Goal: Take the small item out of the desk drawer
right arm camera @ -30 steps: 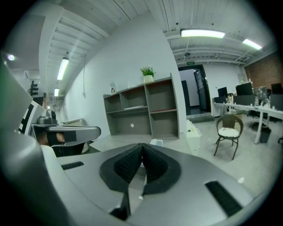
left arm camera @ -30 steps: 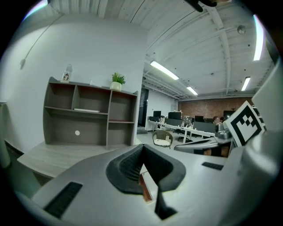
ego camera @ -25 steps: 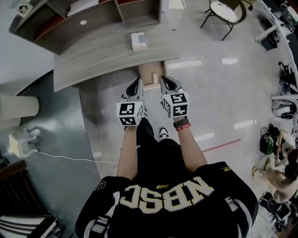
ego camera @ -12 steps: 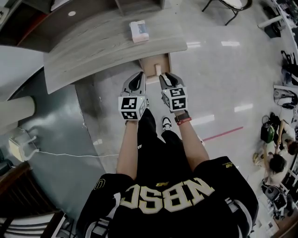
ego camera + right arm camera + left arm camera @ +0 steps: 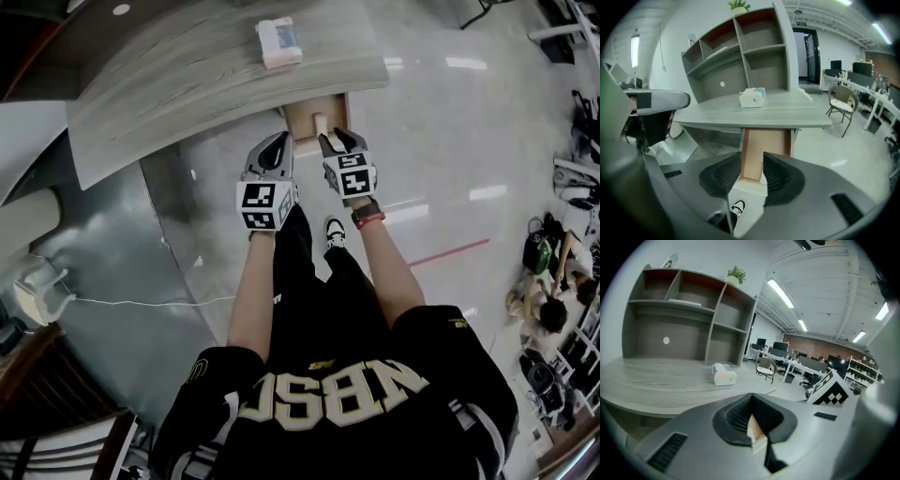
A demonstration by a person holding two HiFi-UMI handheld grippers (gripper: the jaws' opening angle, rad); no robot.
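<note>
The desk drawer (image 5: 313, 120) stands pulled out under the grey desk top (image 5: 206, 75). A small pale item (image 5: 320, 123) stands upright inside it. My right gripper (image 5: 336, 142) hovers at the drawer's front edge. Its jaws are opening, and nothing is pressed between them. In the right gripper view the drawer (image 5: 765, 150) shows through the gap of the right gripper (image 5: 752, 161). My left gripper (image 5: 277, 150) hangs just left of the drawer. In its own view the left gripper (image 5: 752, 397) has its tips together and holds nothing.
A tissue box (image 5: 279, 39) lies on the desk behind the drawer. A shelf unit (image 5: 740, 56) rises at the desk's back. The person's shoe (image 5: 333, 230) is on the glossy floor below the grippers. A chair (image 5: 843, 101) and people (image 5: 548, 309) are off to the right.
The person has stepped closer to the desk, so both grippers now sit nearer the drawer. The right gripper's jaws have spread apart; the left gripper's stay together.
</note>
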